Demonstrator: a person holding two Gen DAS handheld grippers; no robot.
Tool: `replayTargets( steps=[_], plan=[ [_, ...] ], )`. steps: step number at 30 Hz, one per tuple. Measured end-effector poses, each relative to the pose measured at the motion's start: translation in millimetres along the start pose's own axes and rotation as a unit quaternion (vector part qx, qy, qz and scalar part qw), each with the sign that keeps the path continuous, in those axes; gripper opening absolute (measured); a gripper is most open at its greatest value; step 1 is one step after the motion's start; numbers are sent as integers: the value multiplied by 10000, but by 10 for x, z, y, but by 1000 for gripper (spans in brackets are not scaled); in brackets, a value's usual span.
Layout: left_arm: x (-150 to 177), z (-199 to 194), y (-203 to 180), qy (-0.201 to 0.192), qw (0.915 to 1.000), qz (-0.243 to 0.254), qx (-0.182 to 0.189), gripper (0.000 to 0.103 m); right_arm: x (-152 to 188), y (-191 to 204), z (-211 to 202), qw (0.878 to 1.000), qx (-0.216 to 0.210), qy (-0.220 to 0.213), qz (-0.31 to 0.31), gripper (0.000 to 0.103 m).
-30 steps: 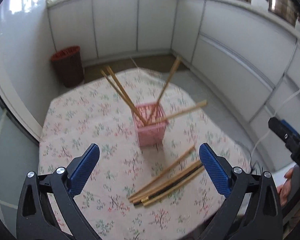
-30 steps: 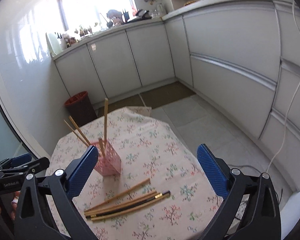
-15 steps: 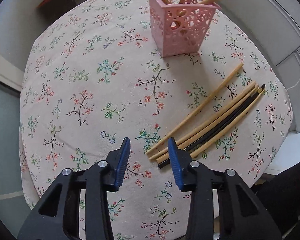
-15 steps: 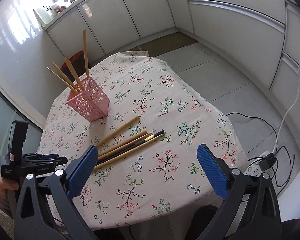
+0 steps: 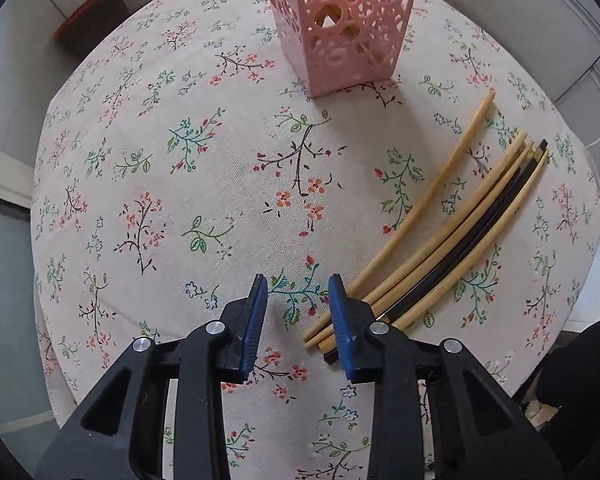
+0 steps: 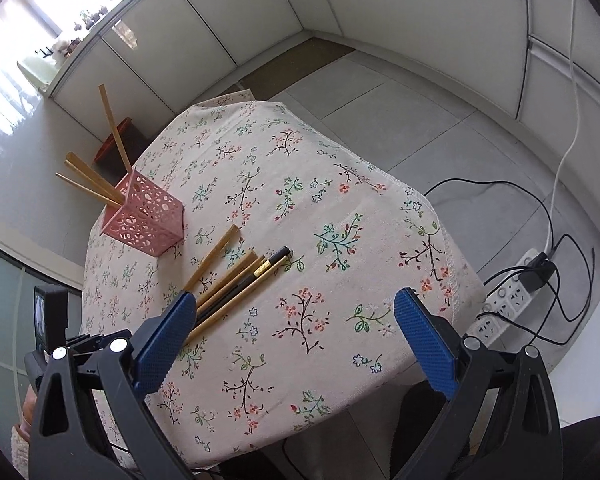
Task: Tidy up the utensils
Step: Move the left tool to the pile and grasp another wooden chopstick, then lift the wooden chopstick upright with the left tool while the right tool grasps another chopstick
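Several loose chopsticks, pale wood plus one black, lie in a bundle on the floral tablecloth. A pink perforated holder stands beyond them; in the right wrist view the holder has wooden chopsticks sticking out. My left gripper hangs low over the cloth, its jaws closing with nothing between them; the bundle's near ends lie just right of its right finger. My right gripper is wide open above the table, the loose chopsticks running under its left fingertip.
A red-brown bin stands on the floor beyond the table. A power strip with black cables lies on the floor to the right. White cabinets ring the room. The cloth's edge drops off at the right.
My left gripper has sunk close to the cloth, tilted downward, and its jaws have narrowed from wide apart. My right gripper has lowered and tipped toward the table, still wide open.
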State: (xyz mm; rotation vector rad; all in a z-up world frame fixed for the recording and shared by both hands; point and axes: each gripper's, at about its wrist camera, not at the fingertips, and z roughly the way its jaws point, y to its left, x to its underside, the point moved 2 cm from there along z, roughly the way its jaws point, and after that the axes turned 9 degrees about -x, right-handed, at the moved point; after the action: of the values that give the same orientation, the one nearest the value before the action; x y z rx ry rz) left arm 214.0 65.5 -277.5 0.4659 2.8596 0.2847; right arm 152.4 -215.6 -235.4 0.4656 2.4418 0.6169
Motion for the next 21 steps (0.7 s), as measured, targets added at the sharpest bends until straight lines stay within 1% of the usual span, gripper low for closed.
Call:
replayTargets(
  steps=[4, 6, 8, 9, 10, 11, 12, 14, 15, 17, 19, 21],
  plan=[
    [41, -131, -30, -162, 9992, 104, 347, 30, 10, 46, 0, 9999, 66, -36, -155, 96],
    [55, -98, -84, -93, 9992, 212, 311, 31, 12, 29, 11, 9999, 89, -10, -132, 96],
    [80, -12, -105, 66, 9992, 292, 268, 30, 10, -1, 19, 9999, 94, 8, -76, 96],
    [75, -14, -95, 42, 9993, 257, 267, 30, 11, -9, 20, 9999, 98, 9, -54, 96],
    [71, 2, -68, 98, 9993, 181, 316, 30, 9, -21, 21, 9999, 105, 9, -30, 96],
    [74, 18, -40, 155, 9991, 120, 374, 22, 12, -23, 22, 9999, 110, 11, -18, 96],
    [81, 65, -14, 243, 9990, 158, 335, 19, 15, -24, 27, 9999, 110, 23, -21, 96],
    [83, 75, -31, 133, 9986, 474, 175, 16, 26, -10, 38, 9999, 116, 65, -59, 96],
    [81, 69, -115, 86, 9978, 650, 70, 14, 32, -4, 42, 9999, 119, 80, -85, 96],
    [117, 29, -211, -19, 9957, 925, -64, 7, 47, 12, 45, 9997, 143, 95, -146, 96],
    [166, -53, -305, -194, 9930, 1154, -186, 4, 66, 13, 44, 9996, 172, 106, -199, 96],
    [233, -259, -345, -500, 9894, 1337, -276, 4, 77, -2, 41, 9996, 183, 127, -191, 96]
  ],
)
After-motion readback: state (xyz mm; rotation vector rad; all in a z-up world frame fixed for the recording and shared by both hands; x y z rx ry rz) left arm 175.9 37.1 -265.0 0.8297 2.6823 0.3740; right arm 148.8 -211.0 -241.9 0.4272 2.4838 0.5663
